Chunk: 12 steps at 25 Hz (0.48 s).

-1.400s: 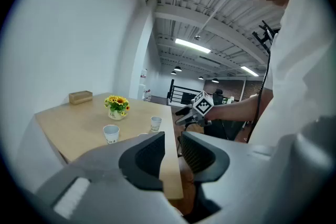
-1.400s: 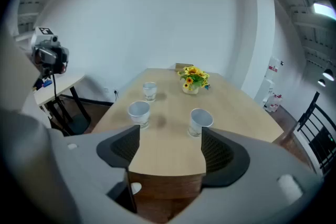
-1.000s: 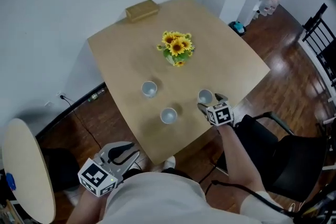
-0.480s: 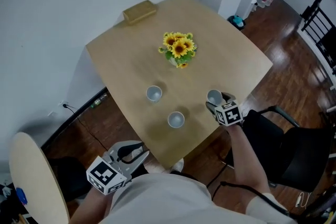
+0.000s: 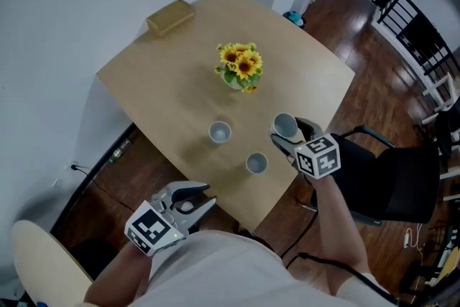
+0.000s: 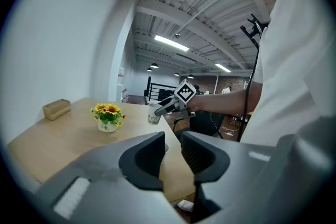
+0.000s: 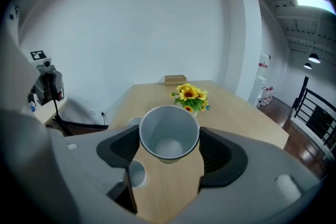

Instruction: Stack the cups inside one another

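- Step in hand: first nest, carry phase. The right gripper (image 5: 288, 134) is clamped on a white cup (image 7: 168, 136), with the jaws pinching its wall from both sides and the mouth up. The left gripper view shows it held clear of the table (image 5: 165, 75).
- Two more cups stand on the table, apart from each other: the near cup (image 5: 256, 164) by the front edge and the far cup (image 5: 220, 131) further in. Both are upright and empty.
- In the head view the white cup sits toward the table's right edge, near the near cup but not over it.
- The left gripper (image 5: 192, 199) hangs off the table's front edge, close to the person's body. Its jaws are a narrow gap apart with nothing between them.
- Next move, my read: bring the white cup over the near cup, line up the axes and lower straight down — a tilt would catch the rim — then release.
- Risk: the cups look light, so the target may slide or tip. The left gripper could steady it.
- The sunflower vase (image 5: 239, 70) and wooden block (image 5: 170, 16) are well apart from the cups, so they don't obstruct.
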Each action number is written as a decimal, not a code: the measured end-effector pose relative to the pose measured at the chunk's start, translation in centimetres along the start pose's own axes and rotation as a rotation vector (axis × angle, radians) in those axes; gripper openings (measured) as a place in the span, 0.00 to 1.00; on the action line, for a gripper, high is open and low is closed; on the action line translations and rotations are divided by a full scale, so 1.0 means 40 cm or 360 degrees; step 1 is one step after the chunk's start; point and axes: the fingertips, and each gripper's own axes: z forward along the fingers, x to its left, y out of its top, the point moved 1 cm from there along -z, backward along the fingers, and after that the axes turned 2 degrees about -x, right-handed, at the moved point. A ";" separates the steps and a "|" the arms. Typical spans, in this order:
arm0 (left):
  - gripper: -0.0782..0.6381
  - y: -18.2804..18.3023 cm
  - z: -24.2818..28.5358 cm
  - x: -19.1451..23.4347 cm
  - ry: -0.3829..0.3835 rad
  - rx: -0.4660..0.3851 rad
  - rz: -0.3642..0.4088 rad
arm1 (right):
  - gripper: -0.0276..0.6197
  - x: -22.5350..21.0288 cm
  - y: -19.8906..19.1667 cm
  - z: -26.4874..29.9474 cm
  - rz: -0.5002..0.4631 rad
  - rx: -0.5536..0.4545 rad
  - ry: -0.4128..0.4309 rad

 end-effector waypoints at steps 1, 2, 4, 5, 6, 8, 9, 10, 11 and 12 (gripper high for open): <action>0.26 -0.007 -0.019 0.014 -0.0022 -0.0004 0.0000 | 0.60 0.035 0.022 0.011 0.0003 -0.0019 0.0007; 0.26 -0.015 -0.038 0.028 -0.0041 -0.0007 0.0000 | 0.60 0.071 0.042 0.025 0.0006 -0.0038 0.0017; 0.26 -0.031 -0.078 0.055 -0.0074 -0.0010 0.0005 | 0.60 0.136 0.074 0.064 0.0008 -0.0064 0.0037; 0.26 -0.039 -0.098 0.068 -0.0087 -0.0009 0.0009 | 0.60 0.165 0.085 0.085 0.0005 -0.0068 0.0041; 0.26 -0.046 -0.119 0.079 -0.0097 -0.0006 0.0015 | 0.60 0.191 0.093 0.107 0.0002 -0.0069 0.0043; 0.26 -0.058 -0.159 0.100 -0.0105 -0.0001 0.0027 | 0.60 0.233 0.101 0.150 0.0000 -0.0064 0.0043; 0.26 -0.063 -0.177 0.111 -0.0104 -0.0001 0.0030 | 0.60 0.248 0.101 0.172 0.0000 -0.0057 0.0041; 0.26 -0.069 -0.195 0.121 -0.0101 -0.0002 0.0030 | 0.60 0.259 0.098 0.195 0.0003 -0.0048 0.0039; 0.26 -0.074 -0.211 0.131 -0.0096 -0.0004 0.0025 | 0.60 0.267 0.093 0.217 0.0010 -0.0036 0.0036; 0.26 -0.080 -0.227 0.141 -0.0087 -0.0005 0.0017 | 0.60 0.272 0.085 0.239 0.0019 -0.0022 0.0031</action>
